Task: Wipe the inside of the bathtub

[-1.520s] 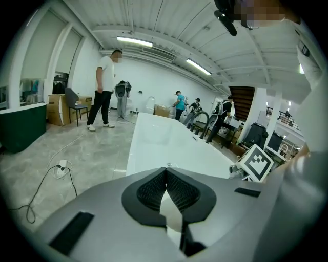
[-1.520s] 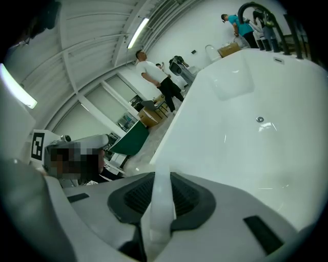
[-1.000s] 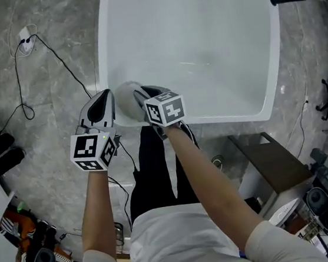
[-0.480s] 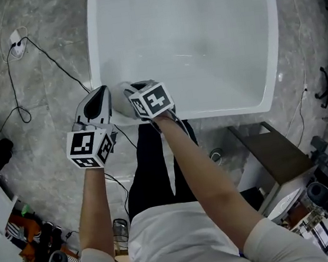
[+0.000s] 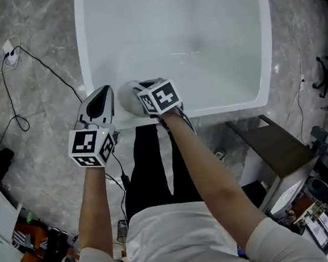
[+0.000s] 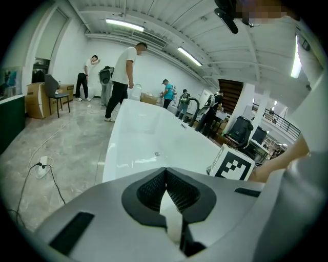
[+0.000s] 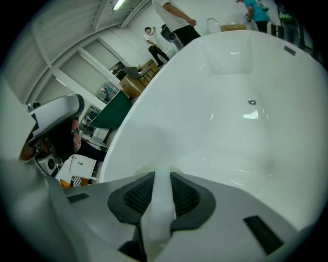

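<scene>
Right gripper [image 7: 157,178] pinches cloth [image 7: 160,212], clear only in its own view

Open workshop hall, strip lights [image 6: 124,24], freestanding bathtub [image 5: 205,81], floor cables [image 5: 7,50]

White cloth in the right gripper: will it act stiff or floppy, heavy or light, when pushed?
Probably floppy: the cloth is pinched into a thin fold between the right gripper's jaws. Likely light: it bunches loosely at the bathtub rim.
</scene>
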